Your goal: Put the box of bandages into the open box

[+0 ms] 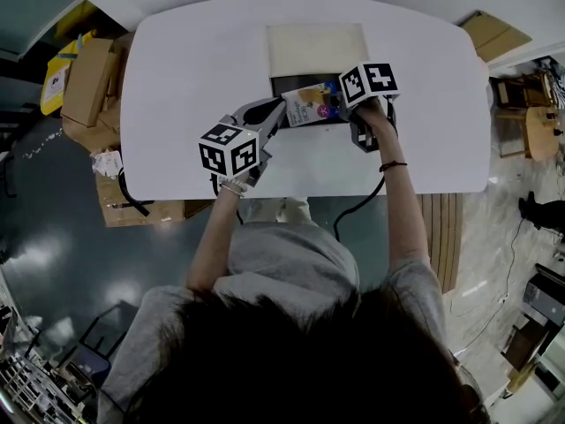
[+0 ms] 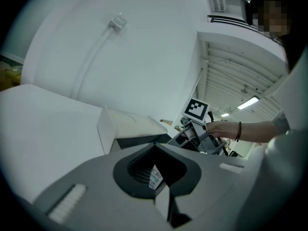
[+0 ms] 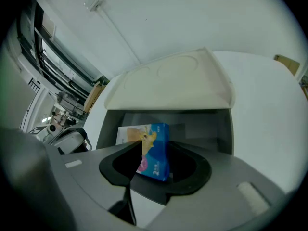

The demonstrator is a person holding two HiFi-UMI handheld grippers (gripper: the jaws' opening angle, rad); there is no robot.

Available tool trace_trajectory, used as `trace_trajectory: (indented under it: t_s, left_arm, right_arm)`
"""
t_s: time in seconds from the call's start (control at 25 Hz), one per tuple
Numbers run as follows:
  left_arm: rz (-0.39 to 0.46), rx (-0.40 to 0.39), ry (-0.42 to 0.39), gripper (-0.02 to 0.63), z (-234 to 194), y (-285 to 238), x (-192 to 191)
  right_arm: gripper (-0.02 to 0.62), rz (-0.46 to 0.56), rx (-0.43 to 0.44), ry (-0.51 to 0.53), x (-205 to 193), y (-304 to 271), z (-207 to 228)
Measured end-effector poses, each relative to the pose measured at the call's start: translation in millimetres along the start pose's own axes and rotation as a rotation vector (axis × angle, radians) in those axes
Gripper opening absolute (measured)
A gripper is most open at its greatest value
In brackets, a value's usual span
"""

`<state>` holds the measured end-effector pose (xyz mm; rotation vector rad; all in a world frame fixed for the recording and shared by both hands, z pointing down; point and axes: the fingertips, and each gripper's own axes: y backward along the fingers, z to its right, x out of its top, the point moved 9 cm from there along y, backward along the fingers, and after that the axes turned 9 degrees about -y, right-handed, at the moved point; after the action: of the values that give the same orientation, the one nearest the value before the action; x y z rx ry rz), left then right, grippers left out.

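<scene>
At the near side of the desk [image 1: 424,162], the left gripper [image 1: 279,111] has its jaws pinched narrow on the left end of the box of bandages [image 1: 309,106], a small glossy cardboard pack, blue and white. The right gripper [image 1: 342,106] stands at the other end, its jaws wide and the pack between them unpressed. The pack lies tilted over the near rim of the open box [image 1: 287,85], which is dark grey inside, with its flat cream lid [image 1: 316,49] swung back beyond. Smooth white desk with rounded corners spreads to both sides.
</scene>
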<state>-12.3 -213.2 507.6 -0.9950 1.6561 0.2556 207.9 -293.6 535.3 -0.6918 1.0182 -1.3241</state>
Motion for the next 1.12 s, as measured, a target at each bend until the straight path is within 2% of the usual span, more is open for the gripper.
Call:
trace_trajectory:
  t_s: [0.44, 0.72, 1.12]
  left_arm:
    - [0.000, 0.007, 0.005, -0.006, -4.0, 0.1, -0.7]
    - [-0.001, -0.001, -0.003, -0.006, -2.1, 1.0, -1.3]
    - [0.024, -0.012, -0.025, -0.006, 5.0, 11.4, 6.3]
  right_arm:
    - [0.212, -0.010, -0.056, 0.044, 2.7, -6.7, -2.7]
    - [0.216, 0.077, -0.062, 0.077, -2.6, 5.9, -5.3]
    - [0.120, 0.258, 0.049, 0.138, -24.8, 50.8, -23.5]
